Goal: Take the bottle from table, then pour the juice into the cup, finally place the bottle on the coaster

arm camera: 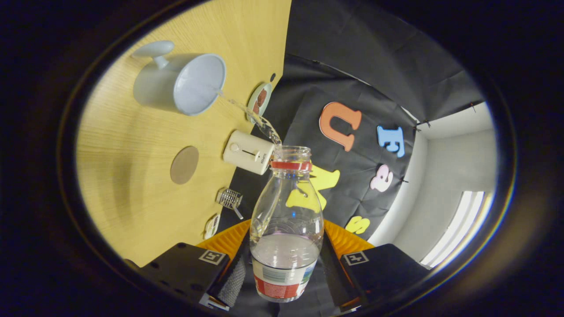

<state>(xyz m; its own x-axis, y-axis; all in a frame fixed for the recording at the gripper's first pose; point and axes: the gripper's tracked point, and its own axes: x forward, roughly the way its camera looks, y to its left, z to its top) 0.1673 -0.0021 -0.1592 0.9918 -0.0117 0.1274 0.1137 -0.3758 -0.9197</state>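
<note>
Gripper view, tilted hard to one side: tool clamped on the lower body of the bottle, both fingers pressing on it from the sides. Pouring step in hand. Clear thin stream leaving the open mouth of the bottle and reaching the rim of the cup, which stands on the worktop well beyond the fingers. Some liquid left in the bottle, gathered near the base, so pouring probably not finished.

Next move, as a judgement: turn the bottle back upright once the stream stops, then carry it to the coaster and set it flat in the middle before opening the fingers. Coaster lies on the worktop between the cup and the fingers, apart from both.

Materials: bottle of transparent plastic, rounded shoulders, narrow neck with a red ring, printed label around the base. Cup pale, smooth, glossy, wide mouth, with a handle. Coaster a thin, flat, dull brown disc. Worktop of light wood grain. Near the far edge, a small cream toaster, boxy with rounded corners.
</note>
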